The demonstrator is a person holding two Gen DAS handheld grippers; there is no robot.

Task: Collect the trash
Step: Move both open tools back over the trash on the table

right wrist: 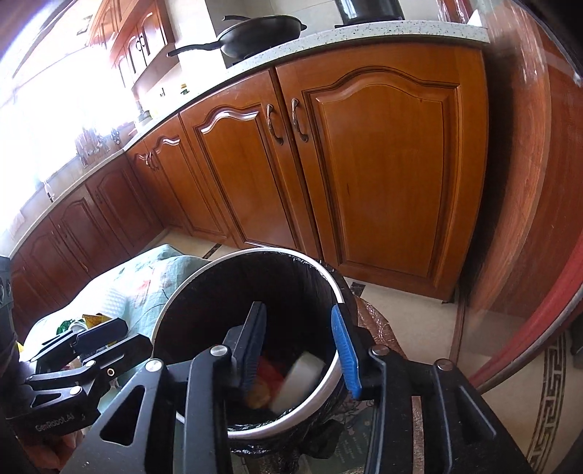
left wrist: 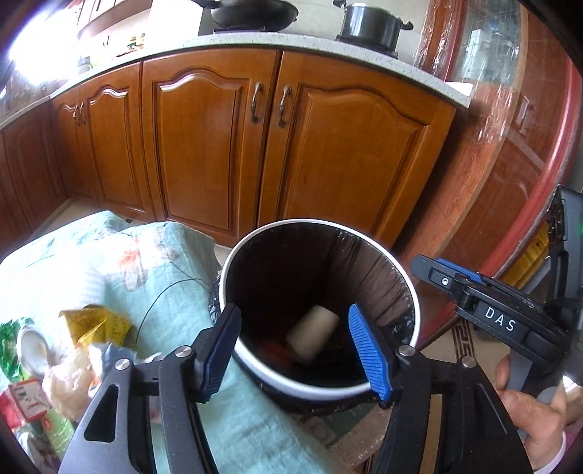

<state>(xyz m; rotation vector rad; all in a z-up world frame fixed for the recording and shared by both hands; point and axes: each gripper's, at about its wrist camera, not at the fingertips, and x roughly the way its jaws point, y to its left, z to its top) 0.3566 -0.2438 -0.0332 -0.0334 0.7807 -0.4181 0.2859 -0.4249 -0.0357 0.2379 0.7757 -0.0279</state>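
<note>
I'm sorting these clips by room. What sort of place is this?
A home kitchen, most likely: wooden cabinets under a speckled countertop, a black frying pan and a lidded pot on the hob.

Each black tool (left wrist: pixel 295 350) has blue ribbed pads (left wrist: pixel 368 350) and silver screws; the right tool (left wrist: pixel 484 310), mid-right, reads "DAS".

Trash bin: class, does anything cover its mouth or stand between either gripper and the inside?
Nothing visible does. The trash bin is open-topped, and both the left gripper and right gripper are above its mouth with open, empty jaws. A white cup already lies inside.
</note>
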